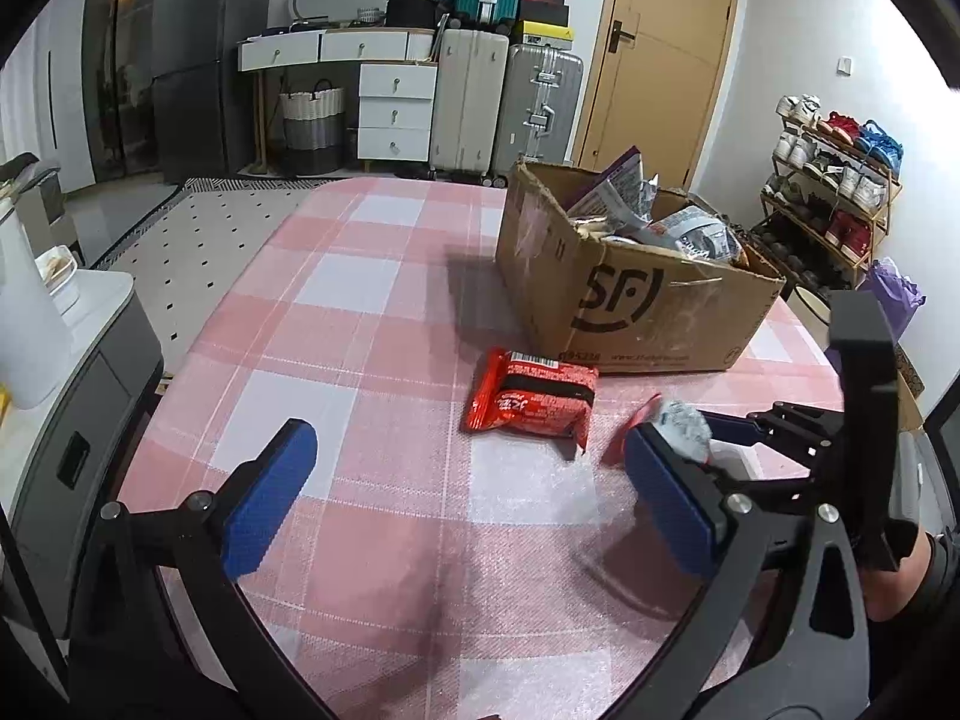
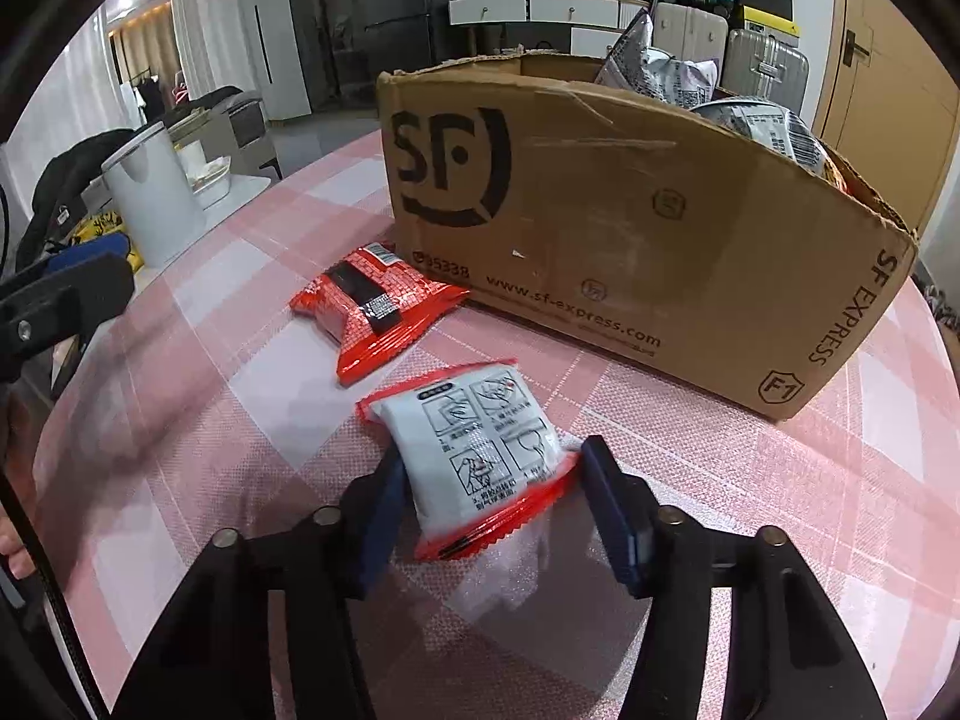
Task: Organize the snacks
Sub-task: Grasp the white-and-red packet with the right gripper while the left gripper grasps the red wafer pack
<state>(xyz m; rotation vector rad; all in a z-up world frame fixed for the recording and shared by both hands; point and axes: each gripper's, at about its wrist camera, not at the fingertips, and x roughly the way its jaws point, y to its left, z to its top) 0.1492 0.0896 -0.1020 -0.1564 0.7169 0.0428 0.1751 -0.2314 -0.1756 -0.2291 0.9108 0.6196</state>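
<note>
An open cardboard box (image 1: 636,306) (image 2: 630,222) marked SF stands on the pink checked tablecloth (image 1: 360,324), with several snack bags inside. In front of it lies a red snack packet (image 1: 534,399) (image 2: 372,306). My right gripper (image 2: 489,480) is shut on a white packet with red edges (image 2: 474,444); both blue pads press its sides just above the cloth. The same packet (image 1: 681,423) shows in the left wrist view, partly hidden behind my left gripper's right finger. My left gripper (image 1: 468,471) hangs open over the cloth, just short of the red packet, with nothing between its pads.
A grey side cabinet (image 1: 72,420) with a white canister (image 2: 153,192) stands beside the table's left edge. A shoe rack (image 1: 834,192) is beyond the right edge. Suitcases (image 1: 504,102) and drawers line the far wall.
</note>
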